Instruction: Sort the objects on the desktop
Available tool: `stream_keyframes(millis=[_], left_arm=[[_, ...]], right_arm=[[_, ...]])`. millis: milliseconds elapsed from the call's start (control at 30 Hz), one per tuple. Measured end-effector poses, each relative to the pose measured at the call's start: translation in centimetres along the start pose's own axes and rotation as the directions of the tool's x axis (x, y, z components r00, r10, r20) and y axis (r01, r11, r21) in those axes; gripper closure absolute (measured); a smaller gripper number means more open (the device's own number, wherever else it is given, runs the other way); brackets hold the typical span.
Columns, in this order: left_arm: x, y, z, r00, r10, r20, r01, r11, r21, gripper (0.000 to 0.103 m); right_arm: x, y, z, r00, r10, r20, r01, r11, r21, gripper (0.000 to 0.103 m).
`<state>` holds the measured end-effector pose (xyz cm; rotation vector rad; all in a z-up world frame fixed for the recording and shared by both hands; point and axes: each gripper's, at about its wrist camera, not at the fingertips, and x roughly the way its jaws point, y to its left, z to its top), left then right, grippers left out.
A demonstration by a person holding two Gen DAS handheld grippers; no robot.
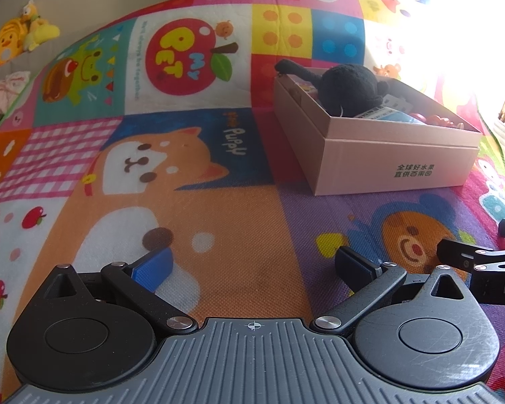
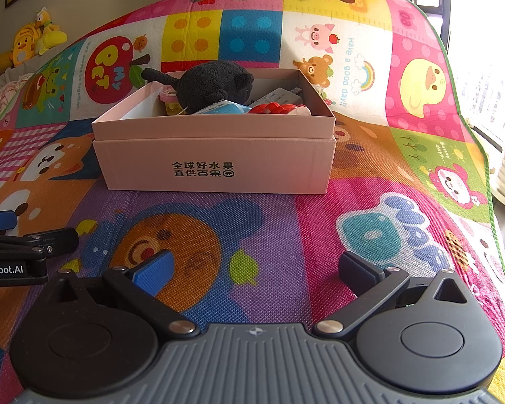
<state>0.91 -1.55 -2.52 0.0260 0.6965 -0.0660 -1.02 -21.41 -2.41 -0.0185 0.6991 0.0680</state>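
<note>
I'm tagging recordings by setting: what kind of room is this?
Probably a home living room or playroom: a cartoon play mat covers the surface, yellow plush toys sit on a sofa-like ledge, and a pink box holds toys.

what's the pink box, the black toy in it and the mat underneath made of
Pink box: looks like matte paperboard, with crisp folded edges and flat printed text. Black toy: plush fabric, fuzzy, light-absorbing pile. Mat: probably foam or textured plastic, with a fine embossed grid under glossy printed cartoons.

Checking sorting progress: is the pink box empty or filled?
Filled: pink box holds a black plush, red toy and other items.
</note>
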Motion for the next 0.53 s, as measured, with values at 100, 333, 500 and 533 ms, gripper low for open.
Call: stream_keyframes(millis=[100, 333, 500, 533], left_arm=[[0.07, 0.12, 0.14, 1.0, -0.006, -0.004, 0.006, 1.0, -0.002, 0.0], [-0.31, 0.07, 0.3, 0.999, -0.007, -0.053, 0.008, 1.0, 0.004, 0.0], [-0.5, 0.44, 0.19, 0.999, -0.027, -0.047, 0.026, 1.0, -0.015, 0.0], [-0.53, 0.52, 0.19, 0.998, -0.032, -0.047, 0.031, 0.999, -0.018, 0.0]], right_arm=[[0.02, 0.02, 0.01, 1.0, 0.0, 0.0, 0.0, 1.0, 0.0, 0.0], [-0.03, 0.1, 0.01, 1.0, 0.0, 0.0, 0.0, 1.0, 0.0, 0.0], [-0.06, 0.1, -0.03, 1.0, 0.0, 0.0, 0.0, 1.0, 0.0, 0.0], [-0.06, 0.1, -0.03, 1.0, 0.0, 0.0, 0.0, 1.0, 0.0, 0.0]])
